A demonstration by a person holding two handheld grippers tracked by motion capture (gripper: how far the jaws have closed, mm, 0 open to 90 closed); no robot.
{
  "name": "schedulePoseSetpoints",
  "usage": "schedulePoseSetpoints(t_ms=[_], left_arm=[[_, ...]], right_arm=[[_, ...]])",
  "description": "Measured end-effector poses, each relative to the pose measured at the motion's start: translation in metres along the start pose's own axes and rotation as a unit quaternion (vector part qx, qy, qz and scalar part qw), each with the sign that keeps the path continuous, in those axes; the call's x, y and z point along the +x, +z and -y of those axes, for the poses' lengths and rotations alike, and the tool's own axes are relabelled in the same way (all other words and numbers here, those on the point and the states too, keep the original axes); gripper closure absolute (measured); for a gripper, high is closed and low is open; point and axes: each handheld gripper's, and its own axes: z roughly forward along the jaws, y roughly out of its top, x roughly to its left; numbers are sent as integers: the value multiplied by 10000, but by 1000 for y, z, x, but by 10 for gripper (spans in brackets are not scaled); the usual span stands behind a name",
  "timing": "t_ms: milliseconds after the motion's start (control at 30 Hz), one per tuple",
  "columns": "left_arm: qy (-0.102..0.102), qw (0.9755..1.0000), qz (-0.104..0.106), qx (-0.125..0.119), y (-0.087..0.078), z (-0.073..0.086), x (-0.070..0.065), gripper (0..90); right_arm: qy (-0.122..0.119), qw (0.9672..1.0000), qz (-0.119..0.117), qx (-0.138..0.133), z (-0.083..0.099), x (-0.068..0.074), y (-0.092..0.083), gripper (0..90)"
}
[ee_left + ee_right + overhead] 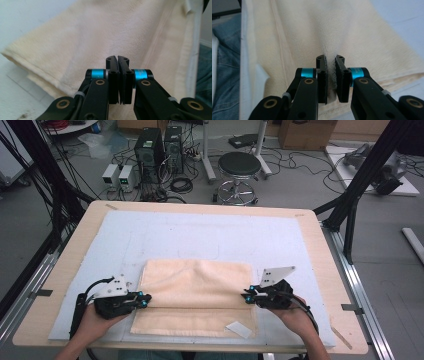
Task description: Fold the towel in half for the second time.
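A cream towel lies folded on the pale mat, its front layer reaching toward the table's near edge. A white label sits on its front right corner. My left gripper rests at the towel's left edge. In the left gripper view its jaws stand pressed together over the towel, and I see no fabric between them. My right gripper is at the towel's right edge. In the right gripper view it is shut on a pinched ridge of the towel.
The mat covers most of a wooden table. Beyond the far edge stand a round stool, computer towers and loose cables on the floor. Black frame posts rise at both sides. The person's jeans are below the near edge.
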Motion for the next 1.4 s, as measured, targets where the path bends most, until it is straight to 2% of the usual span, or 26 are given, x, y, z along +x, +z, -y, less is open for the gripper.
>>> schedulePoseSetpoints(t_ms=[33, 67, 133, 267, 300, 367, 500, 567, 667, 700, 733, 767, 833, 933, 1000, 1100, 1167, 1200, 1267, 1400], left_arm=[[36, 9999, 7, -131, -7, -4, -3, 873], [61, 9998, 32, -188, -10, -6, -6, 873], [150, 9995, 120, -231, -17, -8, -14, 872], [147, 9990, 411, -23, -18, 3, -27, 854], [142, 9989, 437, 20, -18, 7, -28, 828], [31, 9990, 418, 162, -14, 13, -28, 683], [-2, 9983, 429, 401, -4, 21, -22, 617], [23, 9976, 479, 501, 0, 24, -20, 625], [125, 9964, 554, 625, 5, 27, -23, 733], [166, 9961, 571, 654, 5, 27, -23, 775], [165, 9962, 560, 647, 6, 27, -24, 827], [174, 9961, 577, 642, 5, 26, -24, 853], [158, 9970, 529, 547, 1, 23, -22, 870], [132, 9984, 461, 290, -12, 19, -21, 873], [200, 9987, 451, 149, -22, 15, -24, 873], [265, 9983, 475, 198, -28, 17, -28, 873], [213, 9976, 579, 300, -28, 22, -31, 867], [143, 9969, 679, 368, -27, 26, -30, 849], [74, 9959, 782, 454, -24, 31, -31, 803], [3, 9970, 655, 414, -19, 27, -24, 685]], right_arm=[[-24, 10000, -14, -55, -2, 1, -4, 827], [-53, 9999, 21, -112, -4, 3, -9, 826], [-140, 9998, -81, -95, -7, 9, -16, 824], [-180, 9990, -416, 16, 1, 21, -21, 763], [-186, 9989, -428, 53, 4, 25, -22, 732], [-124, 9992, -368, -28, 9, 28, -23, 675], [-128, 9987, -475, -90, 13, 31, -14, 619], [-173, 9982, -580, 1, 15, 33, -5, 589], [-383, 9967, -556, 454, 21, 36, 15, 602], [-348, 9962, -576, 553, 23, 36, 20, 648], [-305, 9962, -610, 546, 24, 35, 23, 742], [-288, 9962, -649, 505, 25, 34, 23, 794], [-235, 9968, -641, 426, 21, 32, 19, 822], [-205, 9981, -559, 155, 14, 31, 6, 824], [-241, 9982, -541, -21, 9, 35, -4, 823], [-326, 9974, -642, -34, 5, 44, -8, 799], [-338, 9948, -955, 107, 7, 51, -6, 719], [-304, 9940, -1034, 177, 9, 53, -5, 706], [-314, 9936, -1068, 213, 14, 54, -5, 688], [-104, 9965, -831, 82, 17, 44, -5, 647]])
